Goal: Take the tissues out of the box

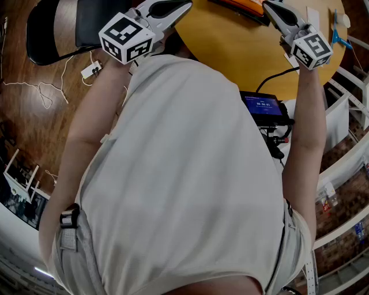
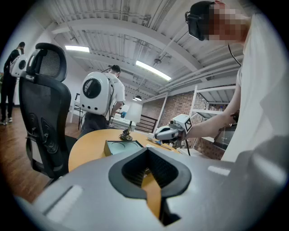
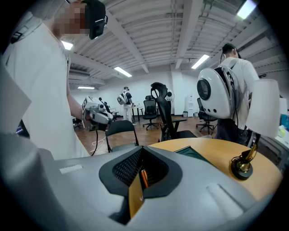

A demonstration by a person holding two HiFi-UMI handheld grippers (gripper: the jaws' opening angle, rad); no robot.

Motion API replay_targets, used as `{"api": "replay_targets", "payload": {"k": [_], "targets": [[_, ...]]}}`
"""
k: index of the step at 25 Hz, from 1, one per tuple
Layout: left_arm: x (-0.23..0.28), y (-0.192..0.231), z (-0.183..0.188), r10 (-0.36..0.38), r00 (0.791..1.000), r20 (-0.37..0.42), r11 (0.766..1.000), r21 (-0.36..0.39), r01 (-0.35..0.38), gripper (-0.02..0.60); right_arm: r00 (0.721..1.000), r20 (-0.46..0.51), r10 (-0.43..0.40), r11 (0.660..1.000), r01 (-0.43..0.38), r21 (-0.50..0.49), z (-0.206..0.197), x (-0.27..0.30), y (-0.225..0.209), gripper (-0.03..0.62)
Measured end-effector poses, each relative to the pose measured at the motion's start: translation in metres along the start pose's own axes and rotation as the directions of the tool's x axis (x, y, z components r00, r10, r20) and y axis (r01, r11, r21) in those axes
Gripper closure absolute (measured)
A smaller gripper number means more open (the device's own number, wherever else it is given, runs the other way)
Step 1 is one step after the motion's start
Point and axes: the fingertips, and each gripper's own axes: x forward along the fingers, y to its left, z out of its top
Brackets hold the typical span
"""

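Tissues are too hard to spot from any side, but a flat green box (image 2: 123, 146) lies on the round yellow desk (image 2: 90, 149). The top of the box has two round marks on it. Just behind it stands a small gold and black stand (image 2: 126, 134). I cannot tell if the box is open.

A person in a white shirt (image 1: 184, 173) stands at the desk and holds a tool in each hand. The left hand-held gripper (image 1: 181, 7) is up by the left edge of the desk. Its two jaws are pressed together, and nothing is between them. The right hand-held gripper (image 1: 274, 8) is up over the right side of the desk. Its jaws are pressed together too, with nothing in them. Both point a little down, toward the desk. Both are well apart from the box, which lies further across the desk, between the two.

A small black screen (image 1: 262, 106) with blue light hangs at the person's waist. A black chair (image 1: 57, 26) stands near the desk on the brown wood floor (image 1: 23, 132), and a white cord (image 1: 40, 92) lies on that floor. Further back, other people (image 2: 116, 90) stand with big round white packs on their backs.
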Motion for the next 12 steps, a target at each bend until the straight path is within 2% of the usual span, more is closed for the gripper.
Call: {"api": "replay_targets", "payload": {"k": [4,6,8,10,12], "targets": [[-0.003,-0.004,-0.001,-0.007,1.0,-0.002,1.0,0.0,0.007,0.581,0.99,-0.138,-0.006,0.998,-0.003,-0.068,-0.021,0.01,-0.009,0.594],[-0.005,-0.006,-0.003,-0.011,1.0,-0.007,1.0,-0.001,0.011,0.581,0.971,-0.239,-0.022,0.994,-0.004,-0.11,-0.034,0.016,-0.015,0.594],[-0.007,-0.007,-0.005,-0.009,1.0,-0.009,1.0,-0.006,0.009,0.581,0.927,-0.373,-0.048,0.989,-0.007,-0.145,-0.052,0.02,-0.022,0.594],[-0.009,-0.008,-0.007,-0.004,1.0,-0.009,1.0,-0.011,0.004,0.581,0.855,-0.514,-0.069,0.987,-0.017,-0.161,-0.074,0.023,-0.029,0.594],[-0.011,-0.01,-0.008,0.0,1.0,-0.008,1.0,-0.012,0.0,0.581,0.788,-0.61,-0.083,0.984,-0.032,-0.176,-0.09,0.026,-0.034,0.594]]}}
